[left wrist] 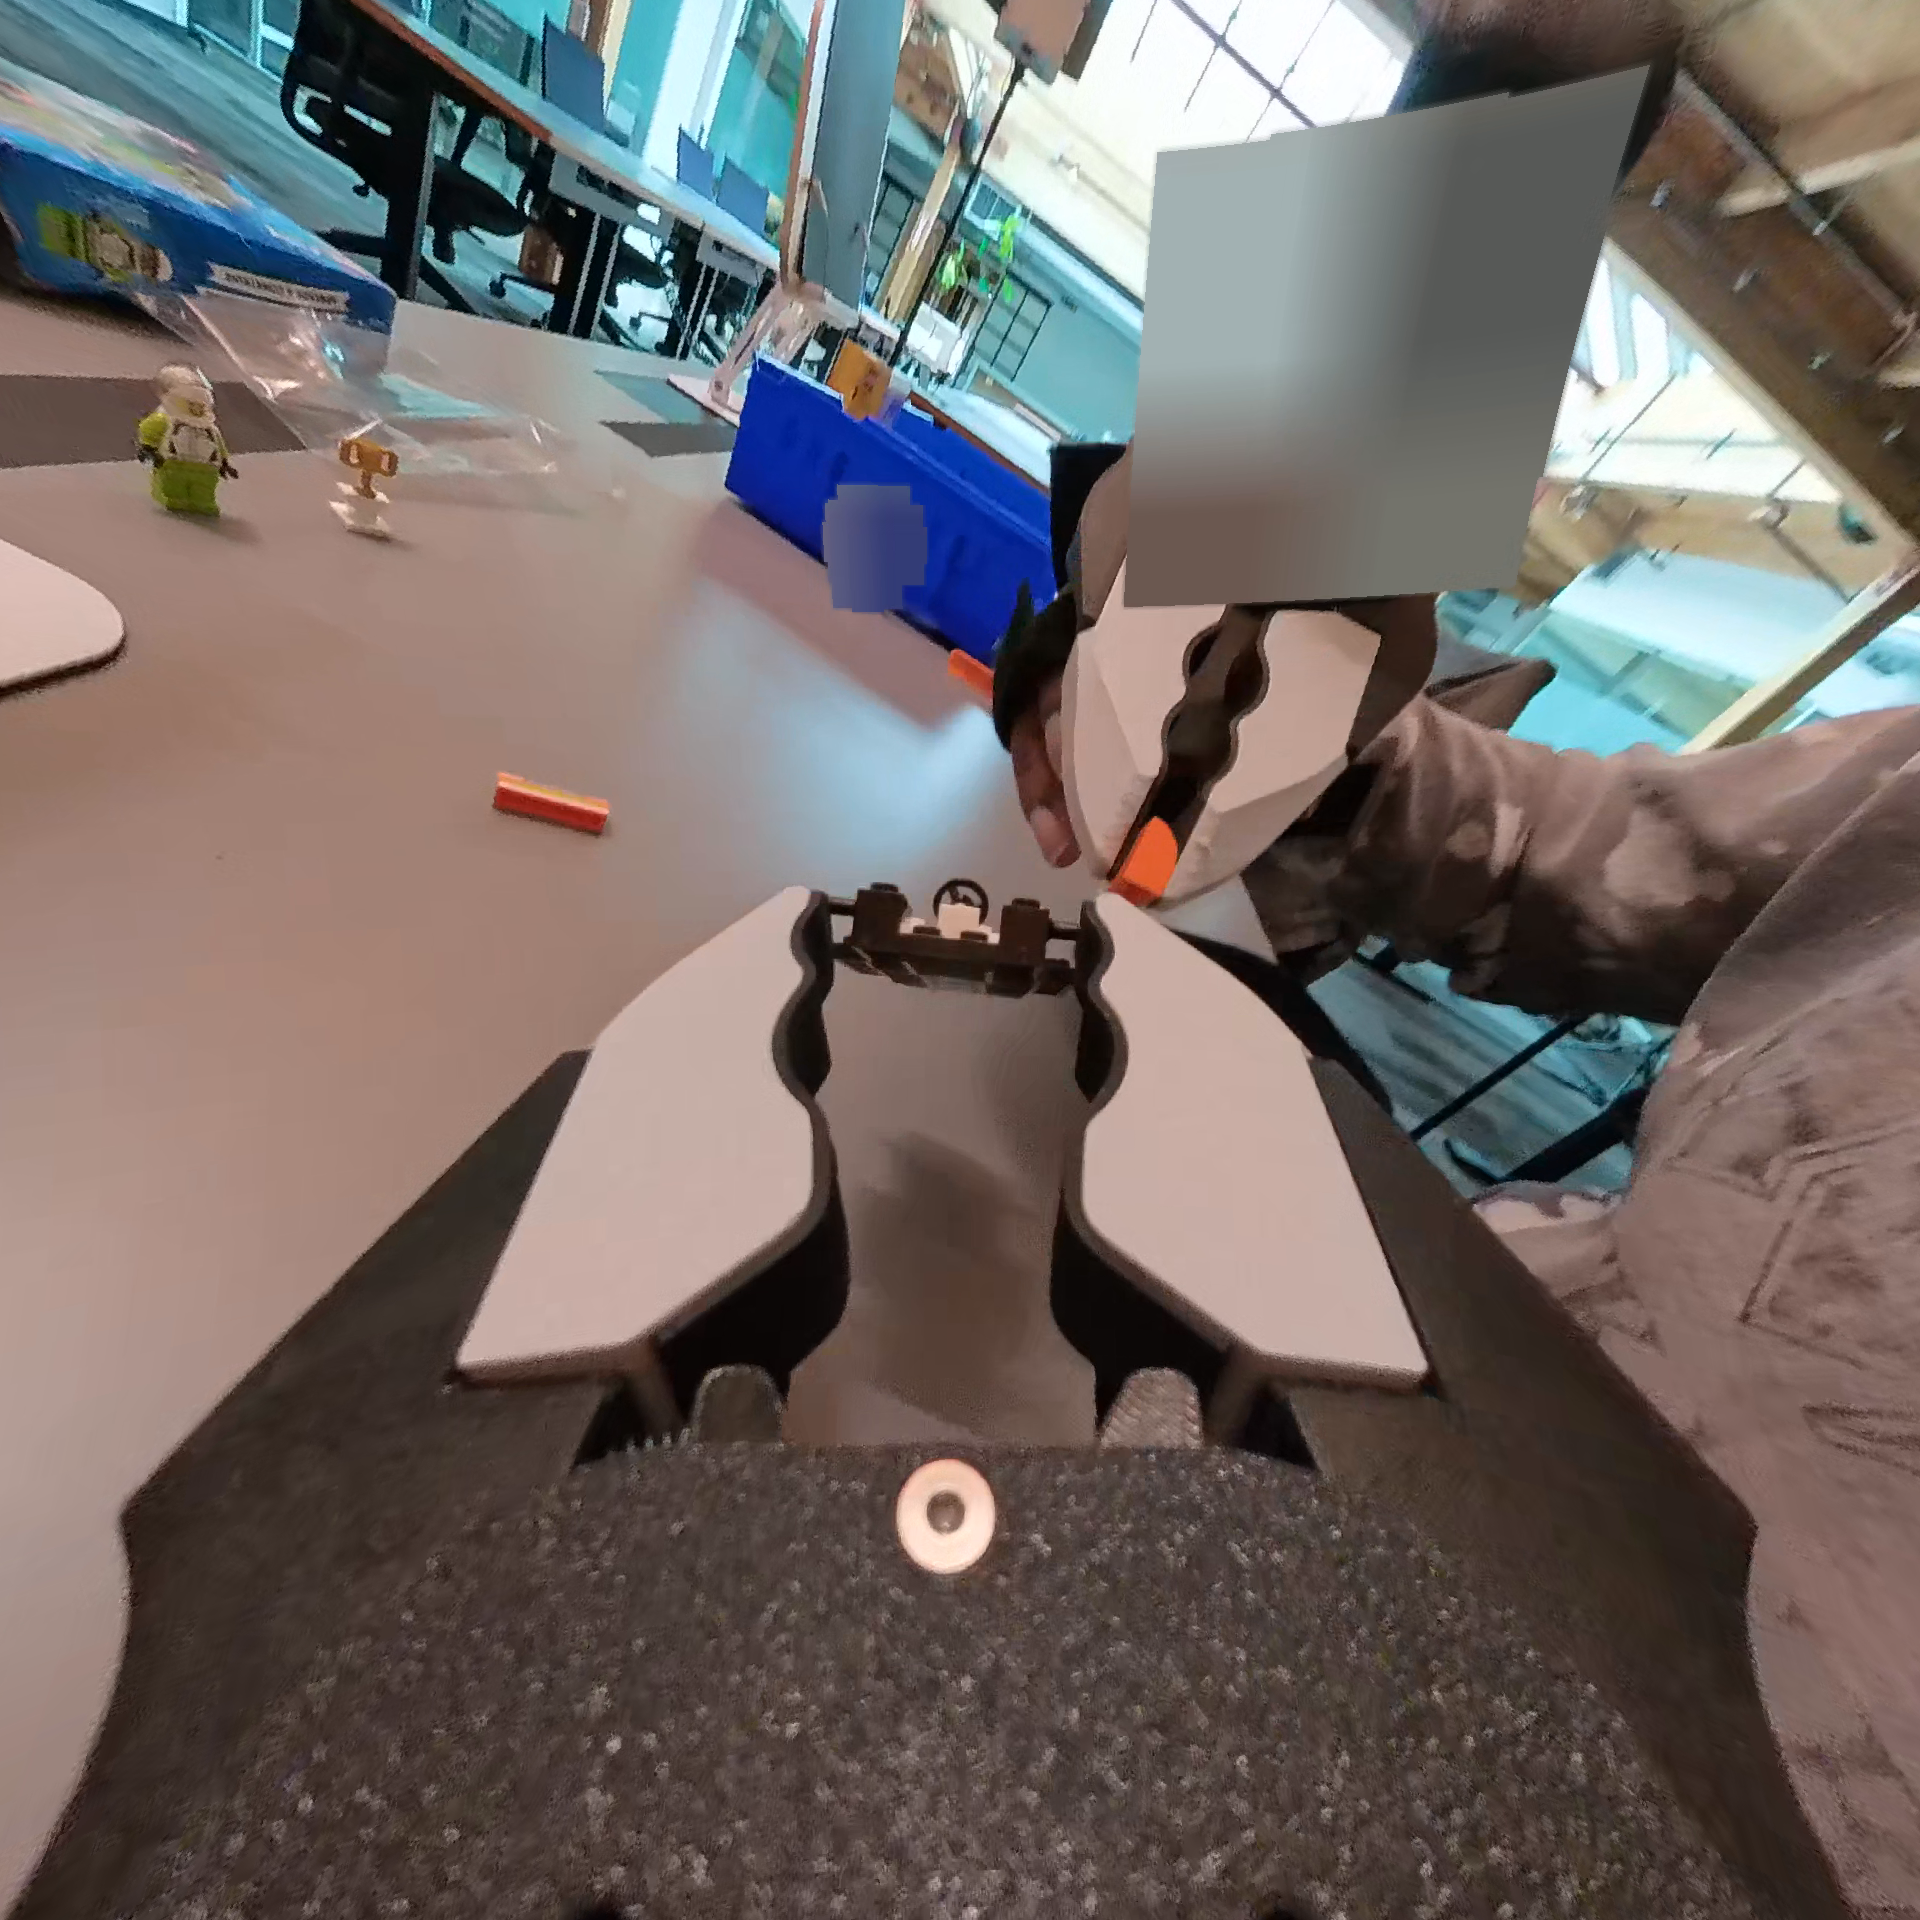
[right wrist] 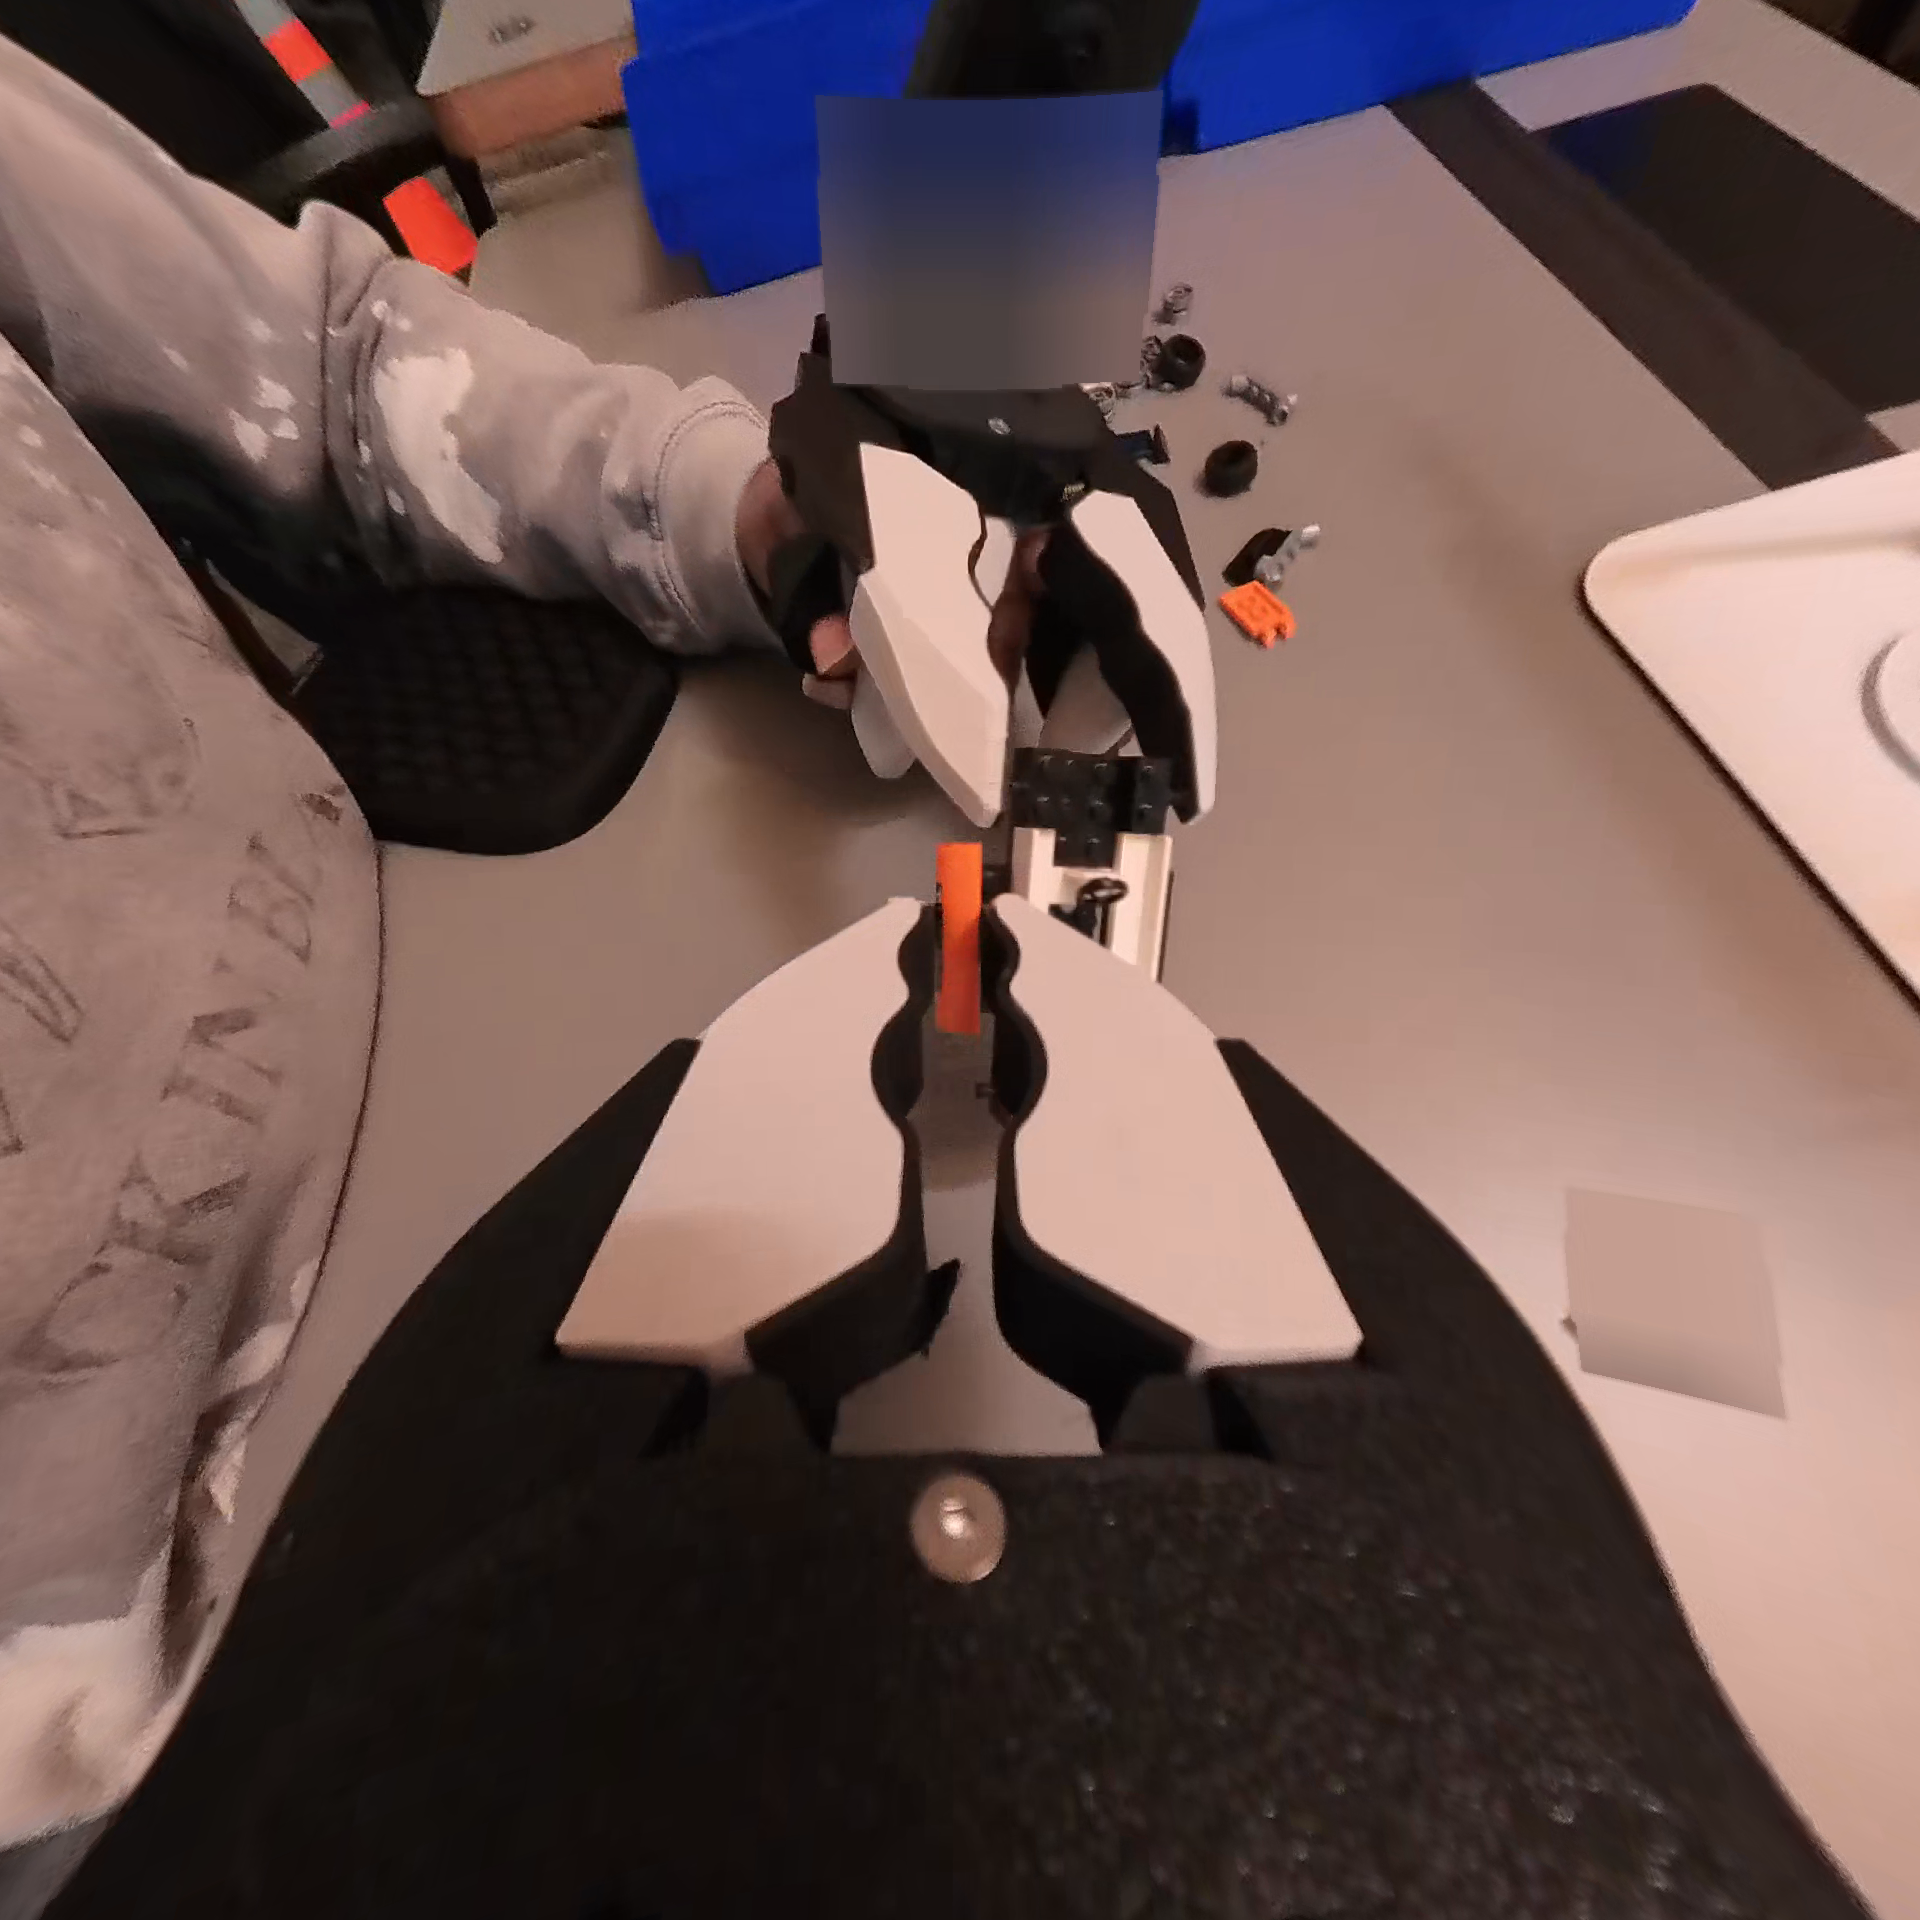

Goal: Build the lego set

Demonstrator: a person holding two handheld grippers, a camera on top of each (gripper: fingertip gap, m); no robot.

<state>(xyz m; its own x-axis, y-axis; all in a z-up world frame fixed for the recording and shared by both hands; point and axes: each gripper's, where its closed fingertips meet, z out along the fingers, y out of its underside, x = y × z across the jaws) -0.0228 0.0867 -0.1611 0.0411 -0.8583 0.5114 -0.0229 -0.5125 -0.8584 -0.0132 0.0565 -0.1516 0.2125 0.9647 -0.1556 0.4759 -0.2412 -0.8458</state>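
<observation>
The left gripper (left wrist: 951, 920) has its jaws clamped on the black and white lego car chassis (left wrist: 956, 935) at frame centre, above the grey worktop (left wrist: 312, 935). The right gripper (right wrist: 958, 914) has its jaws pressed on an upright orange brick (right wrist: 958, 940), just beside the chassis. An orange bar (left wrist: 551, 802) lies left of centre; a green minifigure (left wrist: 187, 442) stands upper left. Small black tyres (right wrist: 1231, 464) and an orange plate (right wrist: 1259, 613) lie at upper right of the right wrist view.
</observation>
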